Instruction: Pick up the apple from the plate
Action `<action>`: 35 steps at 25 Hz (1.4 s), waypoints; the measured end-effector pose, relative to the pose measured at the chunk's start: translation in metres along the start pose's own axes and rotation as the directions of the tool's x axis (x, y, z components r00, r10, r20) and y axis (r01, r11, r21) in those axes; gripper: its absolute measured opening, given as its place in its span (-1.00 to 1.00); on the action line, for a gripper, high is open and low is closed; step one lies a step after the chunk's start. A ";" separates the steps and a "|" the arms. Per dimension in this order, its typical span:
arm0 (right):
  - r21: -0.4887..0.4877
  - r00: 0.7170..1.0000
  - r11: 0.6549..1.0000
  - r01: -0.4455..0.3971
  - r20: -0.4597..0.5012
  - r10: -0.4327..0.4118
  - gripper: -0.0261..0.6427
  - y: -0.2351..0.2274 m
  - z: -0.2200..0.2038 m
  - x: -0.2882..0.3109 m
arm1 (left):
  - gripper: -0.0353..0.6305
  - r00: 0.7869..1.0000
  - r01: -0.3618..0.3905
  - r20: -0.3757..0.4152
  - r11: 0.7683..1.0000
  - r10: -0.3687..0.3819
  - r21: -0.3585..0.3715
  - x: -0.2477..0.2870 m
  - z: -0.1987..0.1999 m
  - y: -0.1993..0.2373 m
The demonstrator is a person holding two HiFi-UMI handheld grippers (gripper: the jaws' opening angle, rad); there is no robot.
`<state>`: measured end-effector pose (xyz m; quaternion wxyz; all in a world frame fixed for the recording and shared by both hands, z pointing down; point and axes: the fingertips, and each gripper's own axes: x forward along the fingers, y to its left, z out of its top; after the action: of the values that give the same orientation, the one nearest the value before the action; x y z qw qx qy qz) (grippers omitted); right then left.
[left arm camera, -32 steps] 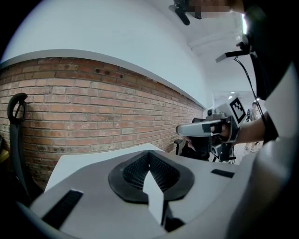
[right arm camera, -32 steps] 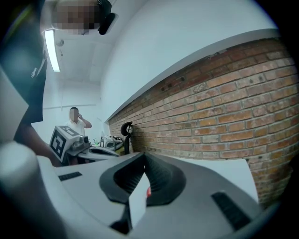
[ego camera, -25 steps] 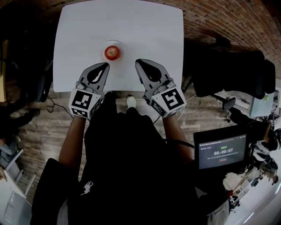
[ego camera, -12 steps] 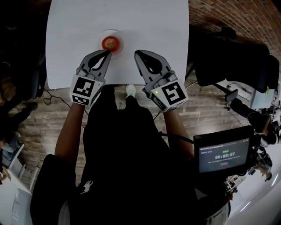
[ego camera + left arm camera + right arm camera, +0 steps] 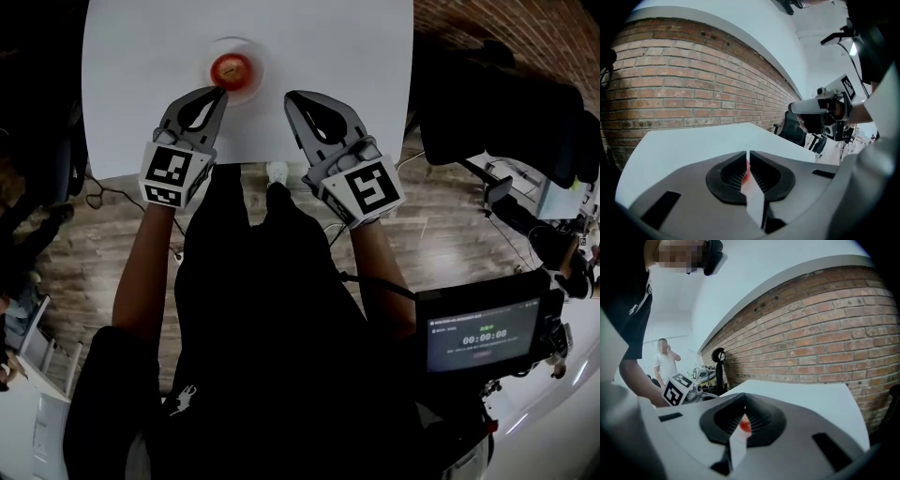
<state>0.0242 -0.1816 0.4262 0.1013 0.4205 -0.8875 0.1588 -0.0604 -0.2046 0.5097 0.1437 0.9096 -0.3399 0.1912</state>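
1. Lowered since the earlier frames, both grippers now reach over the near edge of the table (image 5: 337, 56). The left gripper (image 5: 220, 91) has been brought closest to the plate (image 5: 255, 54).
2. The apple (image 5: 231, 68) is seen resting untouched in the middle of the plate, toward the far left of the table.
3. The left gripper's jaws are pressed together with nothing between them. Only a sliver of the red fruit beyond shows through the slit, so the aim appears to be lined up on it.
4. The right gripper (image 5: 289, 95) is likewise closed and empty. It is held to the right of the plate and apart from it, apparently as the spare hand.
5. It is judged that the jaws must be spread before any grasp can be made.
6. The tabletop is plain white, and nothing but the plate is seen on it.
7. Around it, a wood-plank floor (image 5: 103, 253), a brick wall (image 5: 693, 89), a dark chair (image 5: 506, 112) at the right and a monitor (image 5: 483, 330) showing a timer are visible.
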 end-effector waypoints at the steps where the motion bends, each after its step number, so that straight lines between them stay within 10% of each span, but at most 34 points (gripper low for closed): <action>1: 0.003 1.000 1.000 0.001 -0.003 -0.001 -0.91 0.000 -0.001 0.000 | -0.87 1.000 0.003 -0.005 1.000 -0.003 0.001 0.002 -0.002 0.000; 13: 0.024 1.000 1.000 0.000 -0.011 0.001 -0.91 0.000 -0.008 0.004 | -0.86 0.998 -0.010 -0.063 0.999 0.012 0.035 0.018 -0.022 0.005; 35: 0.046 0.999 0.998 0.034 -0.029 -0.033 -0.91 -0.010 -0.018 0.002 | 0.13 0.983 -0.060 -0.166 0.993 0.076 0.100 0.044 -0.062 0.021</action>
<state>0.0312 -0.1824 0.4452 0.1066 0.4353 -0.8749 0.1838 -0.0591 -0.2205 0.5872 0.1224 0.8837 -0.3477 0.2883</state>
